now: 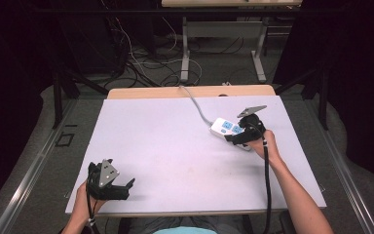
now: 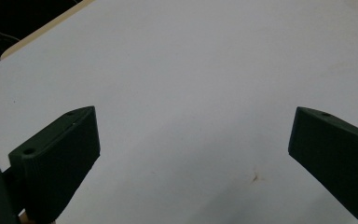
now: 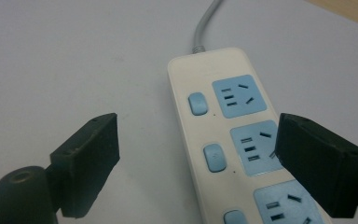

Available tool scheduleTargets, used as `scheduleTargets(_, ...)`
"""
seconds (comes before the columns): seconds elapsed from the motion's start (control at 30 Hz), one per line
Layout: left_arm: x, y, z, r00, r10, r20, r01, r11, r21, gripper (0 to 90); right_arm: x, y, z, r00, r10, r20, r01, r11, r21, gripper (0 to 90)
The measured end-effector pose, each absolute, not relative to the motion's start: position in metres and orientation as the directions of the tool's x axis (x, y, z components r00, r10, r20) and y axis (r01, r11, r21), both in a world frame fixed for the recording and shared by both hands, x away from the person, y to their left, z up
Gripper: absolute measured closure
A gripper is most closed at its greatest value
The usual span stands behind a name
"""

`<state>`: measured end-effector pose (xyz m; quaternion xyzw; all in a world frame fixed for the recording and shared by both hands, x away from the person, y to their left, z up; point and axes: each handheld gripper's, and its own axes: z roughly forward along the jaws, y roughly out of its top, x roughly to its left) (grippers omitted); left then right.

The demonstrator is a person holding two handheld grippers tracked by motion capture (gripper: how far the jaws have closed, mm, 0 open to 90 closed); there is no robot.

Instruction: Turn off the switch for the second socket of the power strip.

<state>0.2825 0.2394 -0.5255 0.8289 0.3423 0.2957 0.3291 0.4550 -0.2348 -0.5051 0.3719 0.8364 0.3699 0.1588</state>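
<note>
— While she keeps both arms low, what do you make of it? Start with the big stuff.

— Well, the table (image 1: pixel 175 146) is a wide white board, matte and flat, with a pale wooden edge at the far side and a small brownish stain near the middle. On its right half lies the power strip (image 1: pixel 226 128), a long, rounded block of glossy cream plastic with light blue socket faces and small blue rocker switches beside them. Its grey cord (image 1: pixel 197 107) runs off over the far edge.

— And the tools?

— The right gripper (image 3: pixel 196 163) hangs just over the strip, jaws spread wide on either side of it, pinching nothing. In the right gripper view one black pad covers part of the middle socket; I can't tell whether it touches. The left gripper (image 1: pixel 126 187) sits near the front left corner, well apart from the strip, jaws also spread wide, with bare board between them.

— So how far along is she?

— Hard to call. Nothing is plugged in, and no plug is on the board. I'd judge she is working the switches or placing the strip, and whatever comes after is still to do.

— Textures?

— Jaws are blocky, dull black, faintly ridged.
</note>
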Motion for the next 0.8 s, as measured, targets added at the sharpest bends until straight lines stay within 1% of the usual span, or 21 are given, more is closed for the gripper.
scheduleTargets(0.07,0.282,0.240,-0.526,0.590,0.764,0.262,0.374,-0.546,0.749,1.8,0.456,-0.236,-0.504,-0.673,0.739,0.028,0.512,0.438,0.739,2.7)
scheduleTargets(0.13,0.282,0.240,-0.525,0.590,0.764,0.263,0.373,-0.546,0.750,1.8,0.455,-0.237,-0.503,-0.674,0.737,0.040,0.516,0.432,0.740,0.1)
scheduleTargets(0.33,0.282,0.240,-0.525,0.592,0.761,0.267,0.373,-0.552,0.746,1.8,0.451,-0.233,-0.500,-0.686,0.725,0.056,0.515,0.430,0.741,0.0)
scheduleTargets(0.47,0.282,0.241,-0.525,0.586,0.767,0.261,0.379,-0.544,0.748,1.8,0.447,-0.234,-0.497,-0.698,0.715,0.045,0.493,0.434,0.754,0.0)
scheduleTargets(0.8,0.282,0.240,-0.526,0.589,0.765,0.262,0.380,-0.548,0.745,1.8,0.430,-0.239,-0.490,-0.698,0.714,0.043,0.483,0.426,0.765,0.0)
